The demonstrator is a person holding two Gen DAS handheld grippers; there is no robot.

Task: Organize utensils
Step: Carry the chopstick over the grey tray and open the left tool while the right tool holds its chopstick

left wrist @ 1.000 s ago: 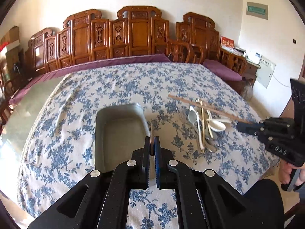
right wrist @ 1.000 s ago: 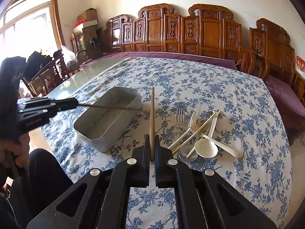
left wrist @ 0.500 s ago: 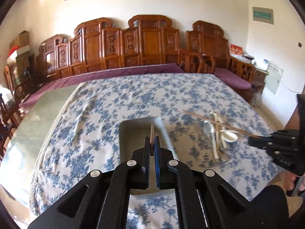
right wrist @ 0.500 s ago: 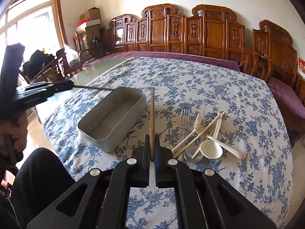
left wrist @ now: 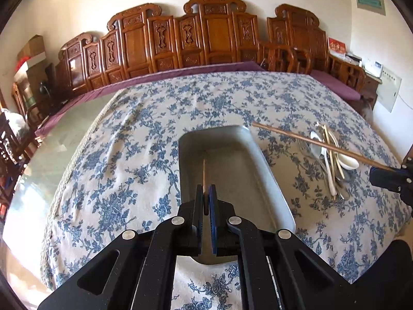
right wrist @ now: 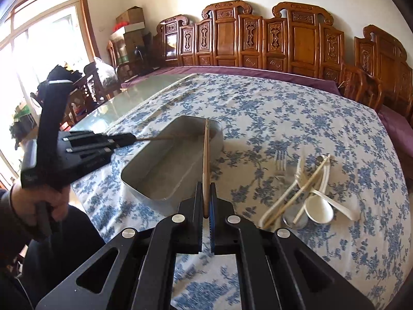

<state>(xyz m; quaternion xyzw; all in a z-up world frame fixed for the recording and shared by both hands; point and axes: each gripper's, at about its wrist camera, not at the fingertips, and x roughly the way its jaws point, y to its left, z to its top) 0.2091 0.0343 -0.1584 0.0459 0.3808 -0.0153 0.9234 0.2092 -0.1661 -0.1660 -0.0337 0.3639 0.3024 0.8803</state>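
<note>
Over the rectangular grey metal tray [left wrist: 271,178], the left gripper [left wrist: 205,193] and right gripper [right wrist: 205,193] each clench one wooden chopstick [left wrist: 204,173], the right's wooden chopstick [right wrist: 205,152] crossing the far rim.

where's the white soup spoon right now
In the right wrist view the white soup spoon lies low on the right of the floral tablecloth, in the utensil pile, right of the metal tray.

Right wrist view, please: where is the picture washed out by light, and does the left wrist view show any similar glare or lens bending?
Right wrist view: the window at far left is blown out white, and daylight sheens the bare glass tabletop. Left wrist view: glare whitens the wall's upper left, the bare tabletop reflects light, and the fisheye bows the carved wooden chairs into an arc, with dark corners.
</note>
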